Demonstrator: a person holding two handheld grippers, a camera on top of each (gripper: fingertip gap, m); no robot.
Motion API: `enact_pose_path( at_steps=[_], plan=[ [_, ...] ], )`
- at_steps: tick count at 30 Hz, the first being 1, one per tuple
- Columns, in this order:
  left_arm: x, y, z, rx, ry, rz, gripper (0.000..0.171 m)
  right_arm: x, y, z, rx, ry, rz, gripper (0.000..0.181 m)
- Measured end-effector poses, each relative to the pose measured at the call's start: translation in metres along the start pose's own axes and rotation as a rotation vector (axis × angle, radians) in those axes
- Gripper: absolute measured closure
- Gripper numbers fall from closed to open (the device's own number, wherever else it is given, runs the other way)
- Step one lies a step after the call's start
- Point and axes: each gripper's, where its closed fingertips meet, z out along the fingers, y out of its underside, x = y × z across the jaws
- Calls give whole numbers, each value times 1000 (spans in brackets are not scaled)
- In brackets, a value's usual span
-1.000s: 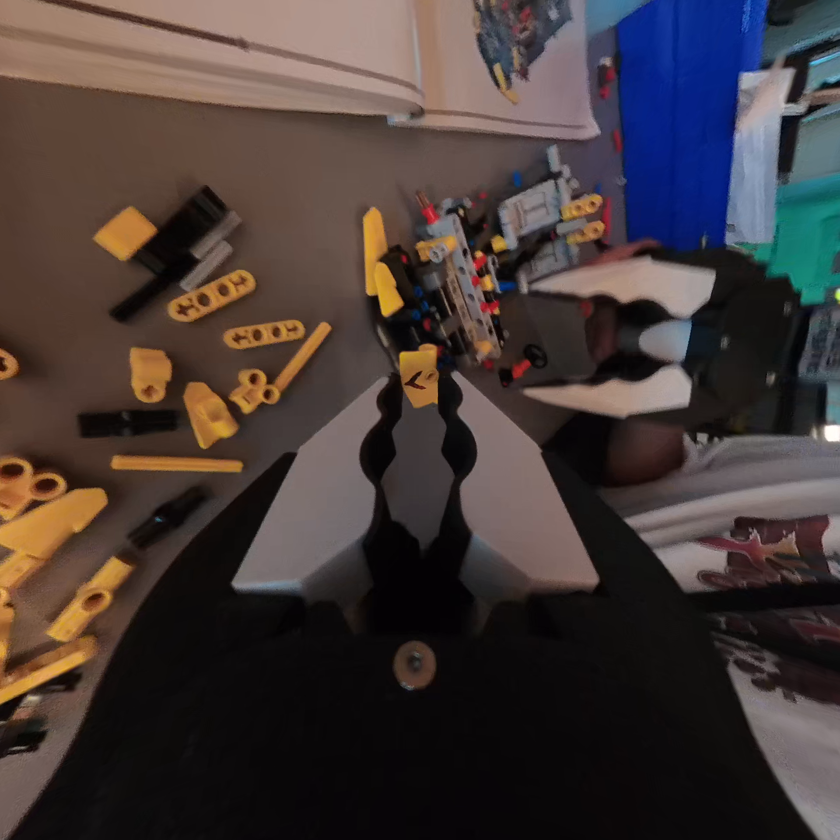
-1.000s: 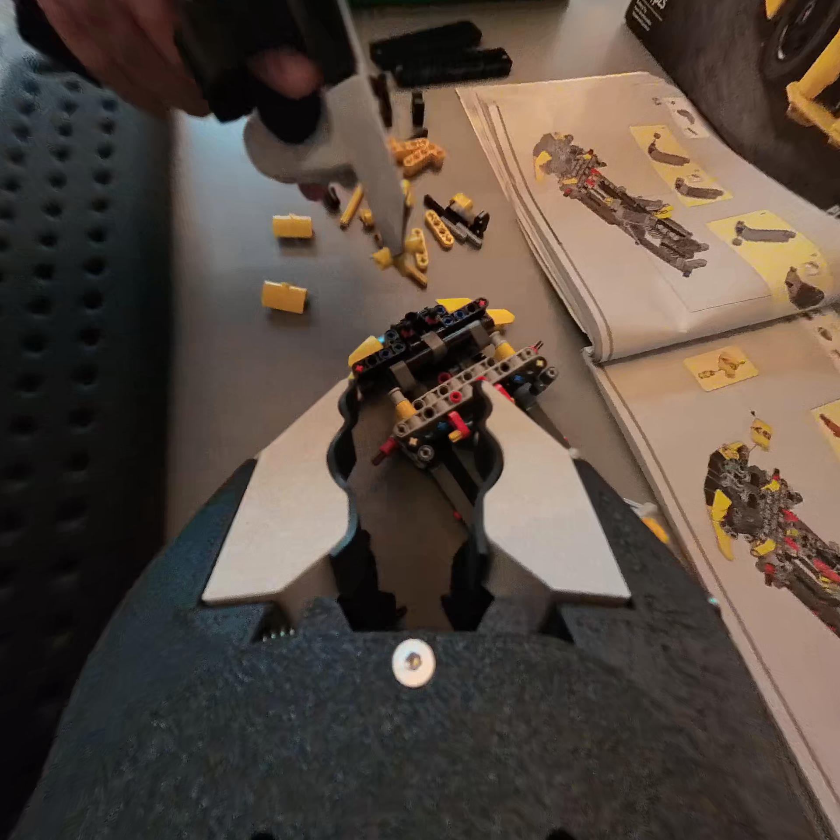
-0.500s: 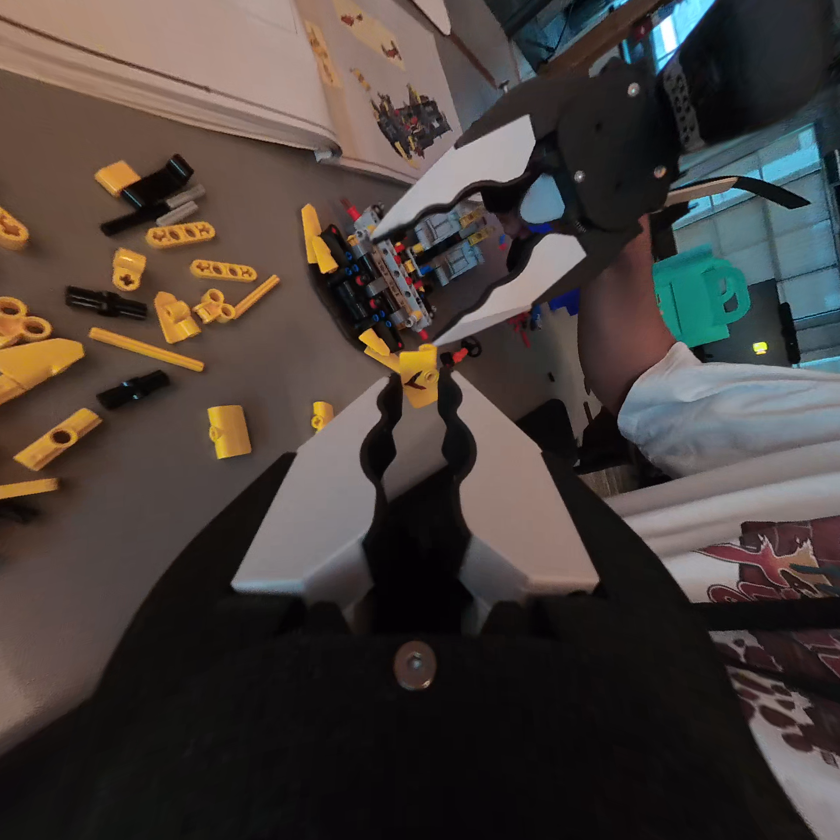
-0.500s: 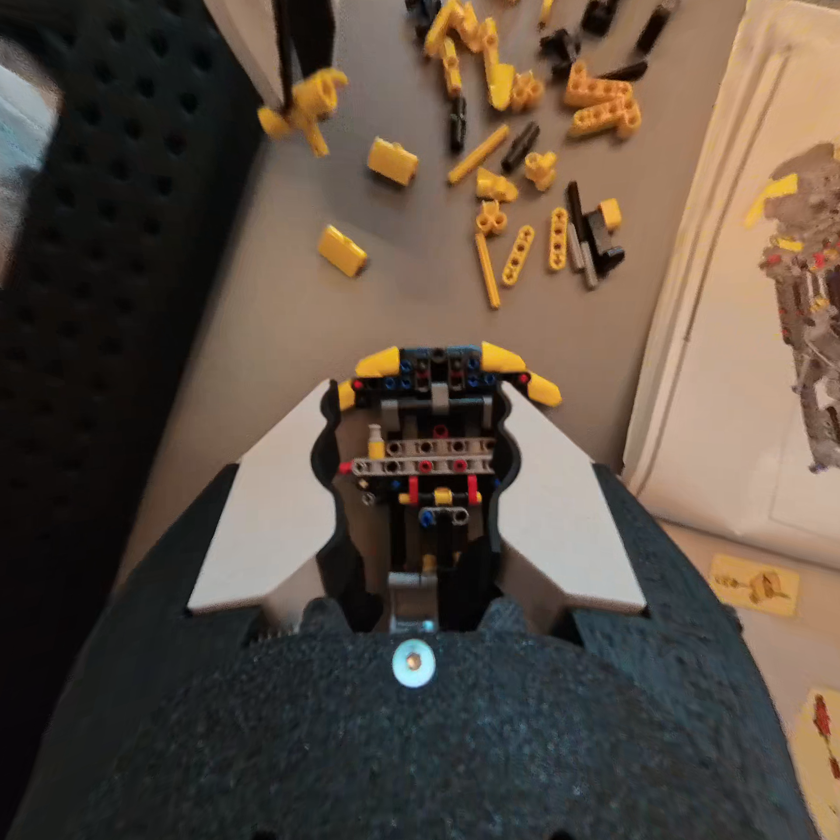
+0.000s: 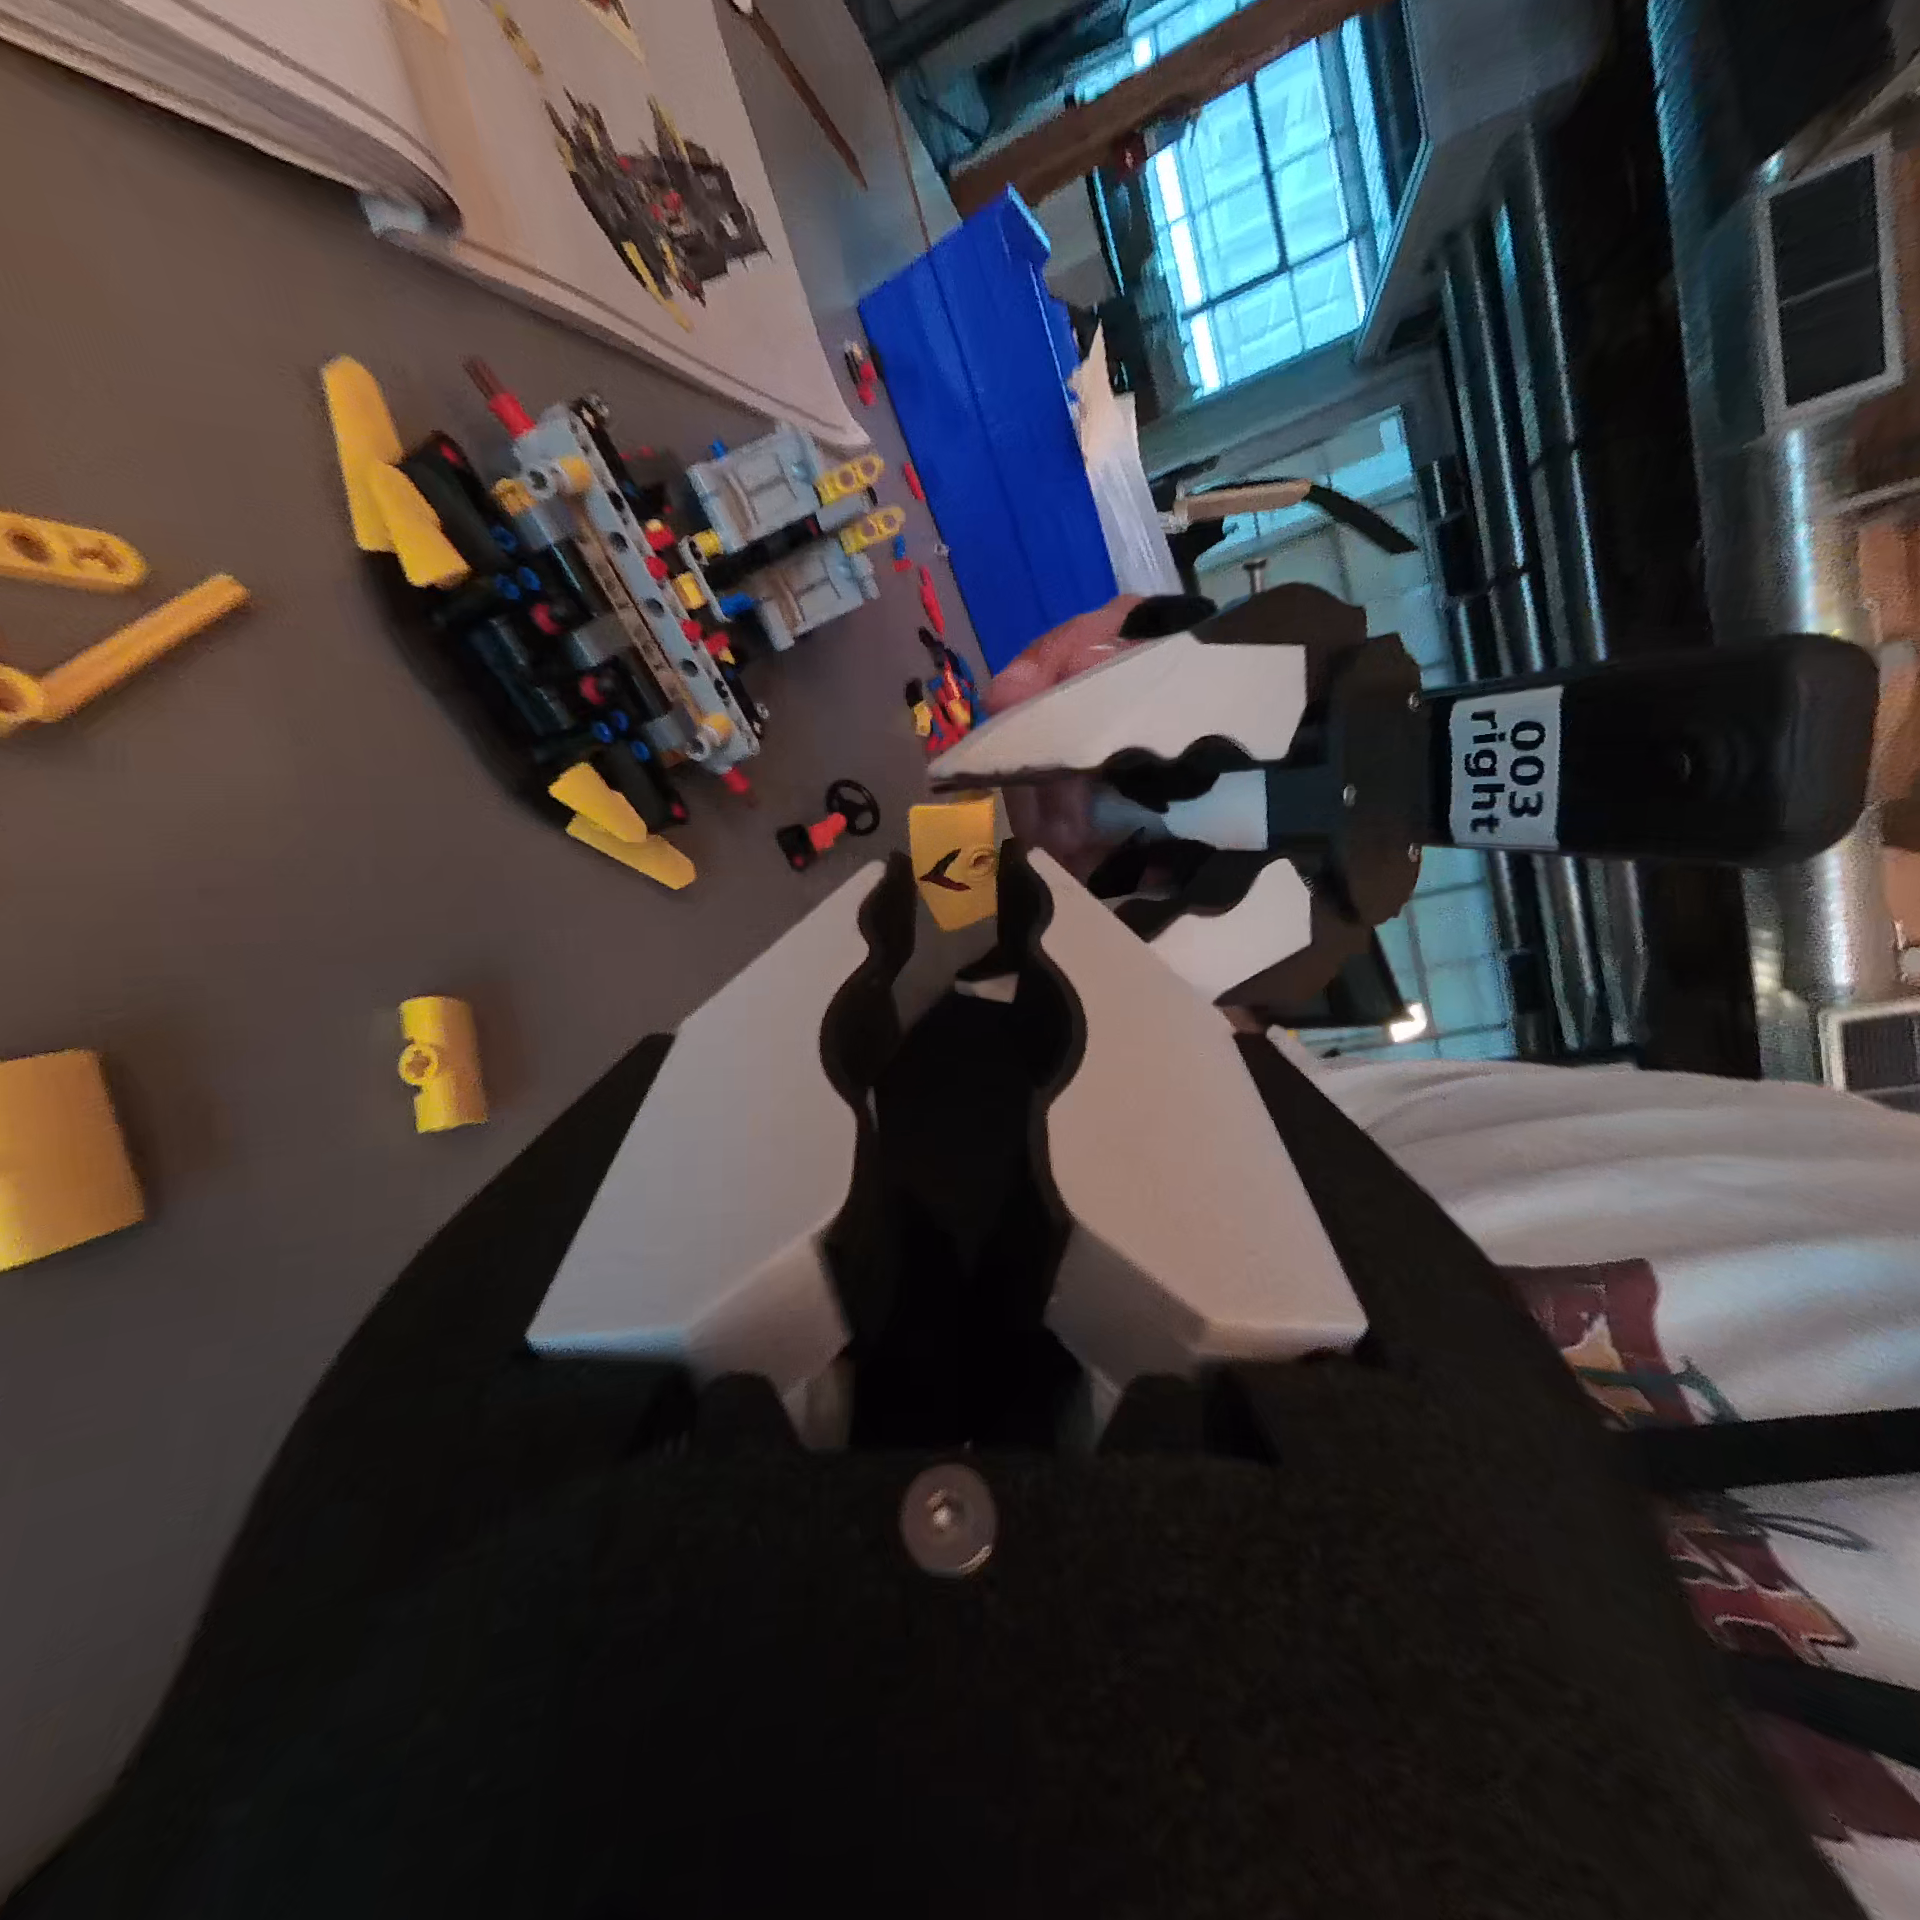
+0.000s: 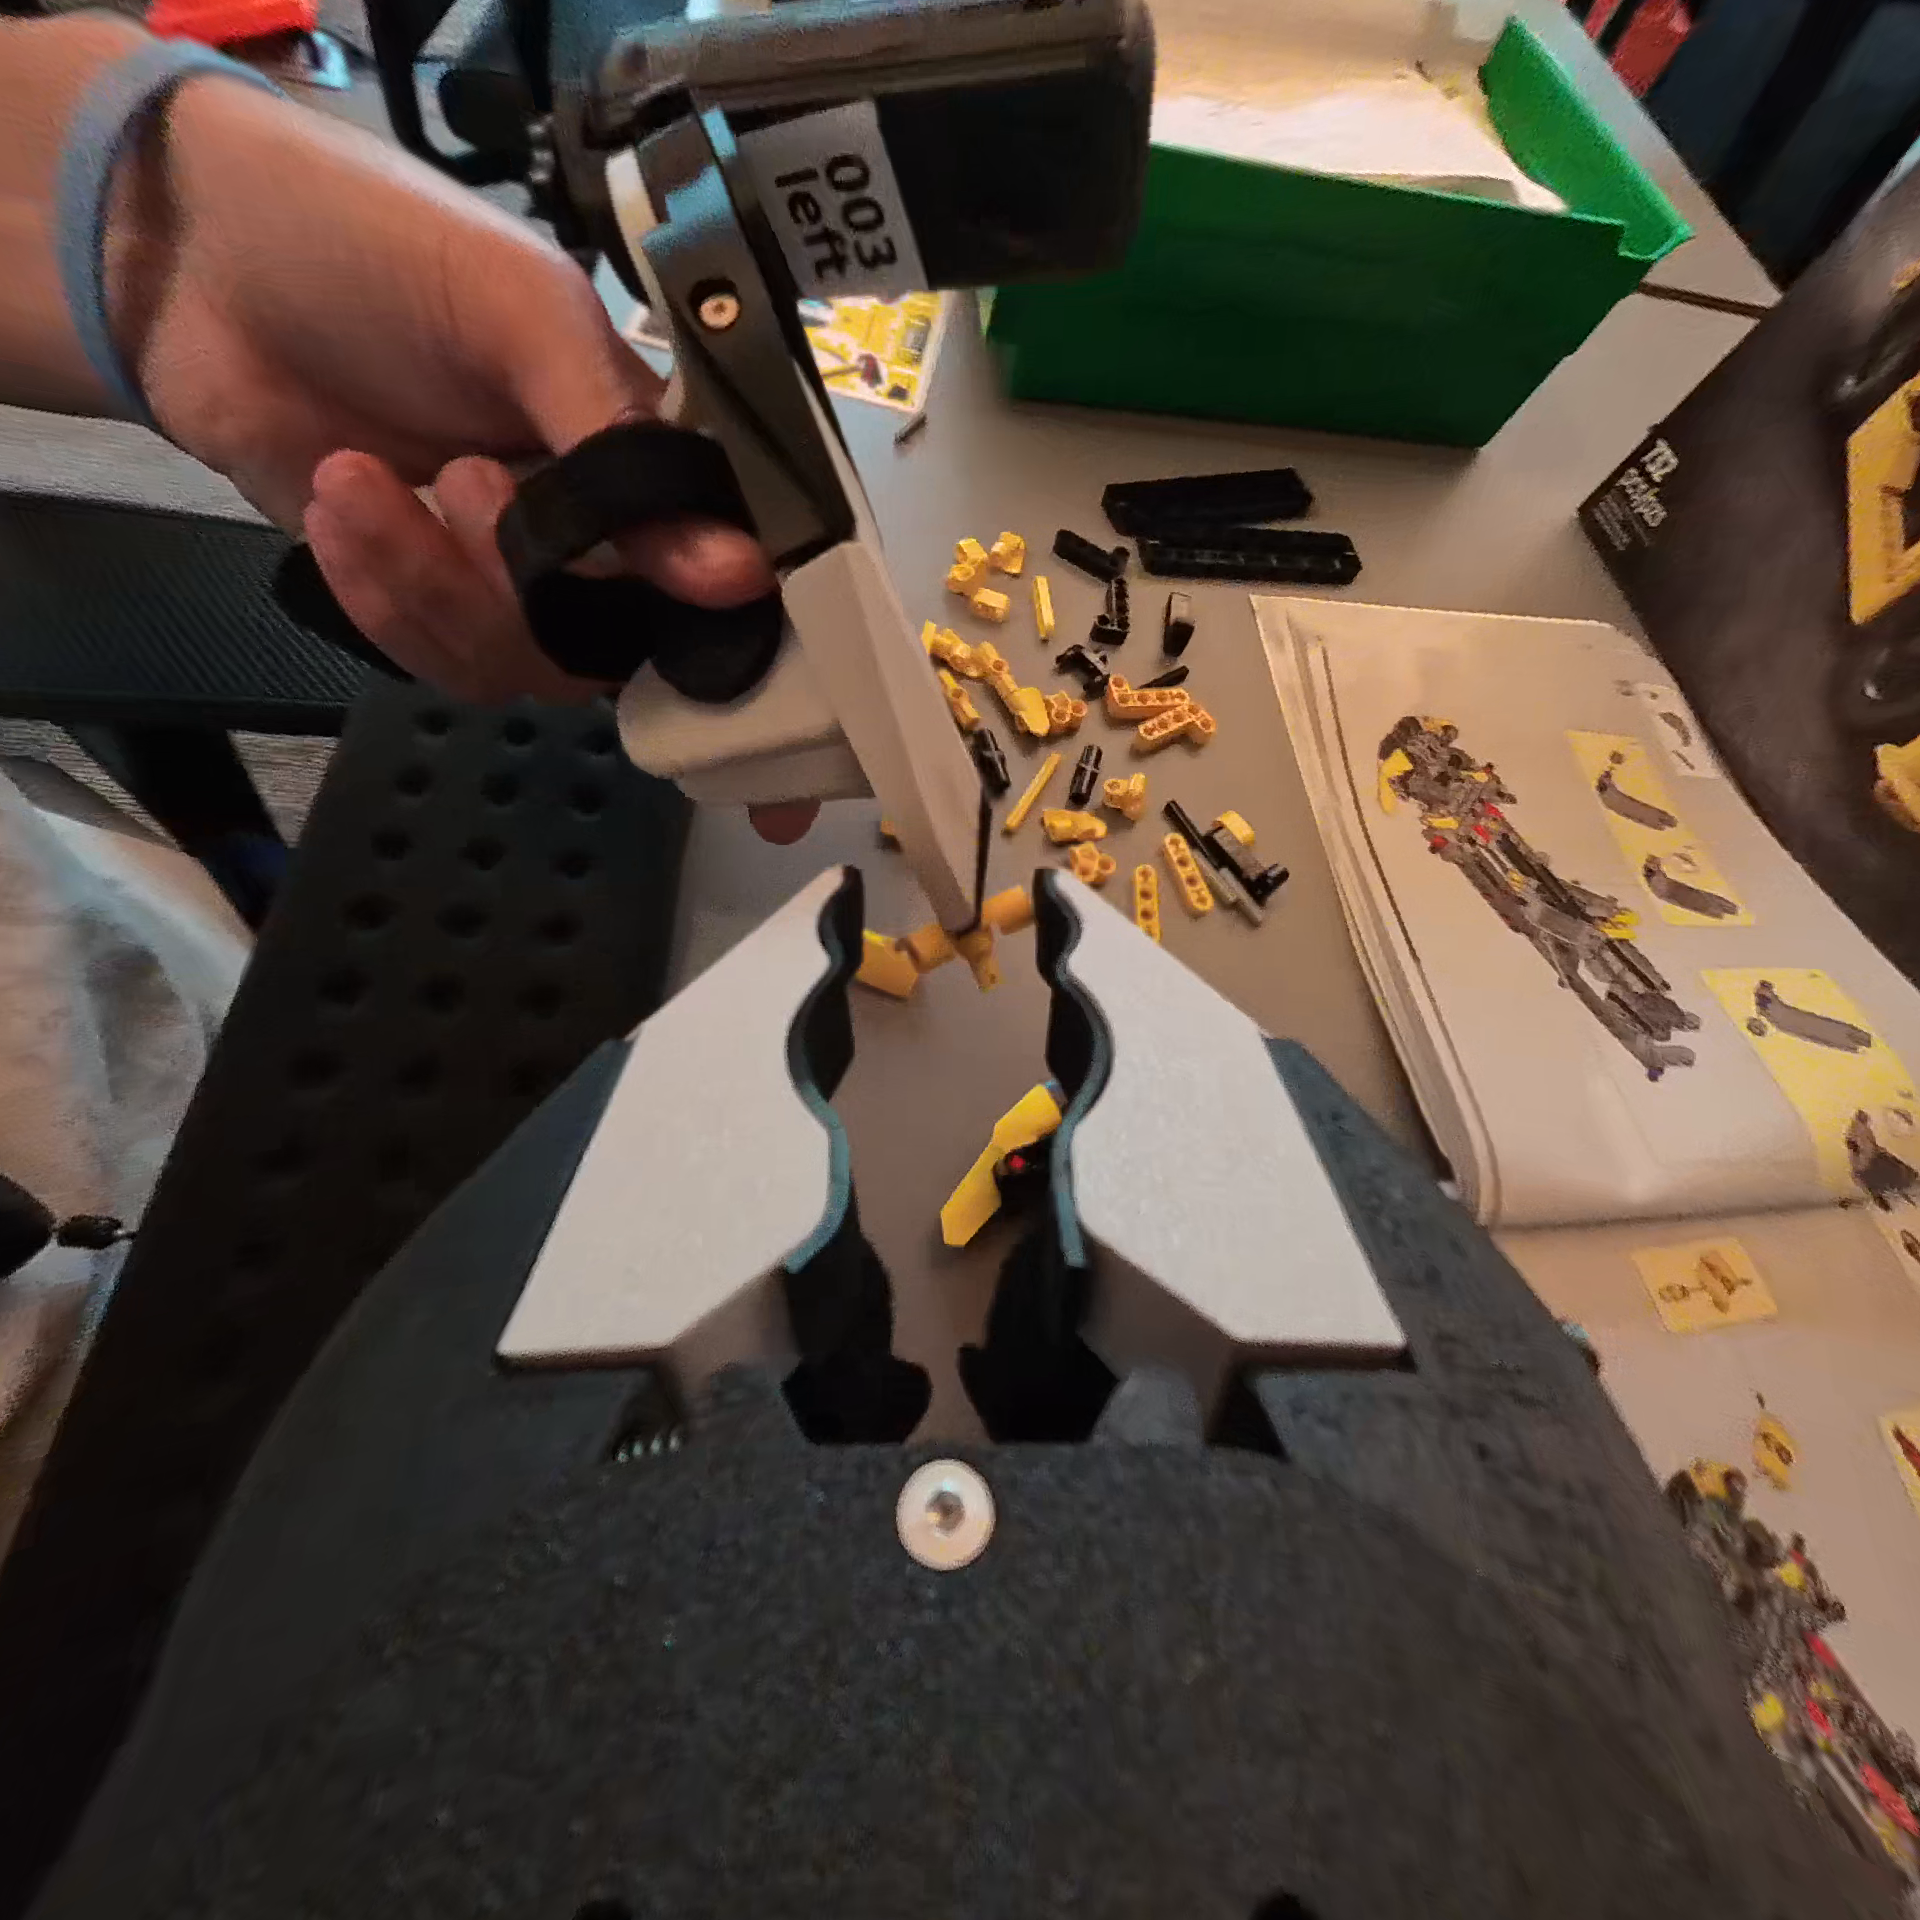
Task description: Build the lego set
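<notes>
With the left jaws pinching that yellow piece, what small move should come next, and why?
Probably bring the right gripper forward and close on the yellow piece. Its jaws are open and empty, the piece hangs just ahead of them in the left gripper, and the model lies unheld on the table.

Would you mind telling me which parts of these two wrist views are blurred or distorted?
Left wrist view: the held yellow piece is fairly sharp, the chassis assembly is softly smeared, and window frames bow at the wide-angle edge. Right wrist view: the hand and green bin are blurred, and the loose pieces are soft.
</notes>
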Motion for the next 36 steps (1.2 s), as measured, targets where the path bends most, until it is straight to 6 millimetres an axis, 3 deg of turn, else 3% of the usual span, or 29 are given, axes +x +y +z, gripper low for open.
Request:
enact_pose_path(
  at_steps=[4, 9, 12, 14, 18, 23, 28, 33, 36],
  plan=[
    [1, 14, 12, -89, -22, 86, 159, -5, 17, -11, -45, 52, -37, 155],
    [-5, 33, 35, -237, -60, 217, 163, -13, 46, -26, -94, 69, 99, 155],
    [-15, 37, 44, -304, -101, 291, 149, -15, 73, -36, -129, 102, 178, 155],
    [-23, 29, 44, -344, -140, 425, 135, -20, 96, -41, -179, 89, 228, 155],
    [-57, -19, 34, -347, -368, 915, 119, -34, 128, -46, -240, -1, 306, 155],
    [-37, -12, 52, -445, -218, 1056, 122, -39, 138, -46, -253, -73, 329, 155],
    [-36, 12, 66, -517, -156, 1136, 131, -34, 138, -55, -227, -70, 338, 146],
    [-41, 22, 71, -515, -153, 1128, 135, 0, 140, -85, -164, 67, 337, 148],
    [-43, 21, 73, -513, -169, 1136, 136, 6, 153, -84, -188, 75, 327, 147]
  ],
)
